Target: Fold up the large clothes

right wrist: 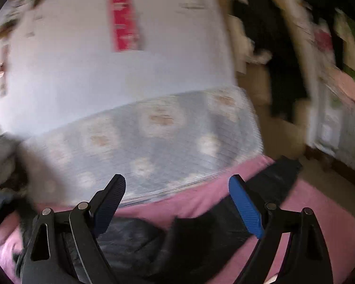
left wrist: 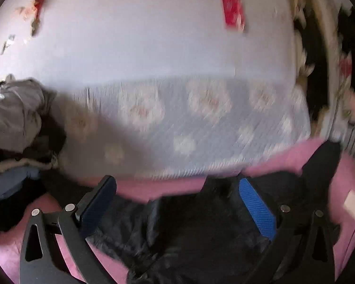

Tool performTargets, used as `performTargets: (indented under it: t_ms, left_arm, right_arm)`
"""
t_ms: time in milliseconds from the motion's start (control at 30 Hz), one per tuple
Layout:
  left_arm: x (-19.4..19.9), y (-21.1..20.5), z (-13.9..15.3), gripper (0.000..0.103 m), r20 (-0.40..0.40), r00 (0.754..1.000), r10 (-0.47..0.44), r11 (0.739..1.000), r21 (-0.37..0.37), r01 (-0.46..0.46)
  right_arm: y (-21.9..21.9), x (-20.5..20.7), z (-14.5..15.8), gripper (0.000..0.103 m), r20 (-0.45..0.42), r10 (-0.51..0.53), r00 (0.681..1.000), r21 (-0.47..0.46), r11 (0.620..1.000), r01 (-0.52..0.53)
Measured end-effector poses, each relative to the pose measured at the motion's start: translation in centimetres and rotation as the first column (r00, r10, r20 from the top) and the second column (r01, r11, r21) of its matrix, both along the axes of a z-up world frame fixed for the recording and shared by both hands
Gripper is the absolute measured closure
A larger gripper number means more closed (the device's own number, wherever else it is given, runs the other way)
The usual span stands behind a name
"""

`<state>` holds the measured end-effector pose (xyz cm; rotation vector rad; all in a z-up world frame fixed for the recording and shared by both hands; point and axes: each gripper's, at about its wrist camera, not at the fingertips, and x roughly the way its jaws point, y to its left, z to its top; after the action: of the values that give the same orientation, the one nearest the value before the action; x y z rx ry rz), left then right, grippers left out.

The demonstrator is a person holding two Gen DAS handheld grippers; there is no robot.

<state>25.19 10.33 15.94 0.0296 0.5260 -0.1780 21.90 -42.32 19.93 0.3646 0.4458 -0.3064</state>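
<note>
A black, slightly shiny garment lies spread on a pink sheet. In the left wrist view it lies just below my left gripper, whose jaws stand wide open with nothing between the pads. The right wrist view shows the same garment under my right gripper, also open and empty. One long black part of it stretches away to the right across the pink sheet. Both views are blurred by motion.
A pale blue blanket with white flowers lies beyond the garment against a white wall. A heap of grey and dark clothes sits at the left. A red strip hangs on the wall. Cluttered furniture stands at the right.
</note>
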Motion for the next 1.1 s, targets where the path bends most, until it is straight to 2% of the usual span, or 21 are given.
performTargets:
  t_ms: [33, 67, 100, 133, 233, 300, 333, 433, 500, 567, 633, 733, 800, 833, 867, 933, 967, 1000, 1067, 1100]
  left_arm:
    - [0.9, -0.1, -0.8, 0.0, -0.039, 0.999, -0.023, 0.999, 0.026, 0.024]
    - [1.6, 0.2, -1.6, 0.0, -0.049, 0.999, -0.02, 0.999, 0.049, 0.023]
    - [1.8, 0.8, -2.1, 0.0, -0.033, 0.999, 0.003, 0.999, 0.053, -0.001]
    - [2.1, 1.6, -2.6, 0.0, -0.027, 0.999, 0.03, 0.999, 0.038, -0.029]
    - [3.7, 3.6, -3.9, 0.0, -0.109, 0.994, 0.029, 0.999, -0.02, -0.031]
    - [3.8, 4.4, -4.8, 0.0, -0.104, 0.991, 0.085, 0.996, 0.02, -0.083]
    - [3.7, 4.6, -5.3, 0.0, -0.106, 0.989, 0.106, 0.993, 0.061, -0.1]
    - [3.5, 4.4, -7.4, 0.0, -0.109, 0.987, 0.12, 0.977, 0.191, -0.097]
    - [3.3, 4.2, -8.1, 0.0, -0.109, 0.986, 0.123, 0.966, 0.24, -0.094]
    - [2.8, 3.9, -8.1, 0.0, -0.086, 0.985, 0.147, 0.955, 0.271, -0.119]
    - [2.1, 3.7, -7.5, 0.0, -0.088, 0.987, 0.132, 0.967, 0.229, -0.109]
    - [1.6, 3.7, -6.4, 0.0, -0.093, 0.99, 0.103, 0.987, 0.134, -0.09]
    - [1.4, 3.6, -5.5, 0.0, -0.072, 0.994, 0.086, 0.991, 0.107, -0.078]
    - [1.1, 3.4, -5.2, 0.0, -0.053, 0.995, 0.083, 0.991, 0.111, -0.077]
    - [0.9, 3.3, -4.9, 0.0, -0.032, 0.996, 0.086, 0.989, 0.122, -0.081]
    - [0.8, 3.2, -4.1, 0.0, -0.015, 0.994, 0.107, 0.987, 0.12, -0.104]
    - [1.1, 3.4, -3.6, 0.0, -0.035, 0.988, 0.153, 0.984, 0.095, -0.149]
    - [1.1, 3.7, -2.9, 0.0, -0.062, 0.981, 0.186, 0.982, 0.039, -0.183]
    - [0.6, 4.2, -1.5, 0.0, -0.069, 0.987, 0.145, 0.983, -0.099, -0.151]
    - [0.2, 4.2, -0.9, 0.0, -0.053, 0.991, 0.123, 0.983, -0.127, -0.129]
  right_arm:
    - [-2.1, 1.1, -0.9, 0.015, -0.039, -0.042, 0.998, 0.097, 0.994, 0.046]
    - [-3.6, 1.7, -1.6, 0.022, -0.042, -0.042, 0.998, 0.182, 0.982, 0.049]
    - [-5.0, 2.2, -2.5, 0.022, -0.043, -0.038, 0.998, 0.251, 0.967, 0.048]
    - [-6.1, 2.6, -3.5, 0.022, -0.063, -0.05, 0.997, 0.279, 0.958, 0.066]
    - [-8.4, 4.2, -7.2, 0.023, -0.184, -0.085, 0.979, 0.215, 0.969, 0.124]
    - [-9.8, 5.5, -10.3, 0.026, -0.28, -0.06, 0.958, 0.207, 0.971, 0.121]
    - [-10.9, 5.9, -12.1, 0.032, -0.326, -0.05, 0.944, 0.251, 0.958, 0.137]
    - [-13.3, 6.0, -15.3, 0.034, -0.343, -0.039, 0.938, 0.379, 0.908, 0.177]
    - [-13.9, 6.2, -16.3, 0.034, -0.365, -0.064, 0.929, 0.351, 0.914, 0.201]
    - [-14.6, 6.6, -17.6, 0.034, -0.399, -0.099, 0.912, 0.283, 0.933, 0.225]
    - [-15.0, 6.6, -18.1, 0.036, -0.377, -0.113, 0.919, 0.281, 0.932, 0.229]
    - [-15.7, 6.5, -18.0, 0.037, -0.353, -0.132, 0.926, 0.275, 0.932, 0.237]
    - [-15.6, 6.7, -18.0, 0.062, -0.364, -0.157, 0.918, 0.224, 0.942, 0.25]
    - [-15.6, 6.7, -18.1, 0.088, -0.374, -0.161, 0.914, 0.206, 0.946, 0.251]
    - [-15.5, 6.6, -18.2, 0.099, -0.361, -0.143, 0.921, 0.224, 0.946, 0.235]
    - [-15.0, 6.3, -16.5, 0.1, -0.317, -0.127, 0.94, 0.24, 0.948, 0.21]
    - [-14.1, 6.1, -14.5, 0.1, -0.259, -0.1, 0.961, 0.238, 0.957, 0.164]
    - [-13.1, 6.0, -12.5, 0.1, -0.212, -0.078, 0.974, 0.222, 0.967, 0.125]
    - [-9.9, 5.5, -8.1, 0.1, -0.091, 0.001, 0.996, 0.225, 0.974, 0.02]
    - [-8.1, 5.3, -6.5, 0.1, -0.048, 0.058, 0.997, 0.238, 0.97, -0.045]
